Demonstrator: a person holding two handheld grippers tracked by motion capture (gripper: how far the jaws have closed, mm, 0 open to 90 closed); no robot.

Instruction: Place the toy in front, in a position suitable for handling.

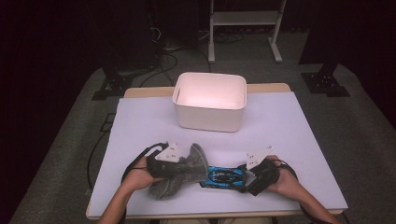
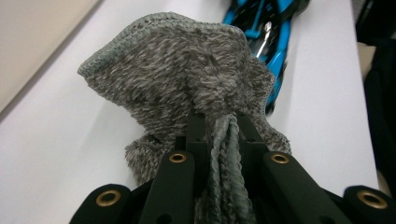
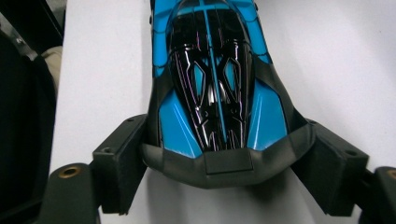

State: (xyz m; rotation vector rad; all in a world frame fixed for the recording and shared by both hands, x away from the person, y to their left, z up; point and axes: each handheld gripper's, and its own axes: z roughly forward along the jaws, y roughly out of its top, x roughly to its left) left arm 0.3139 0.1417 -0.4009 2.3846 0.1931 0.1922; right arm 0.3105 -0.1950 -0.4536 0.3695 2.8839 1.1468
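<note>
cloth clamped, car only loosely bracketed: two ways this could slip

the left tool (image 1: 180,164) has its jaws pressed together on a bunched fold of the grey fluffy cloth (image 2: 187,79), most of which hangs free near the front edge of the desk (image 1: 289,135); the loose part could drag over the blue and black toy car (image 3: 217,84) lying just beside it and nudge it out of line. the right tool (image 3: 224,168) has its jaws on either side of the car's rear end, at or very near its flanks, and whether they truly press is hard to tell. if lifted on so slight a hold, the glossy shell could well pivot or drop. the white bin (image 1: 210,100) stands well apart at the back, so any carry would be long.
</note>
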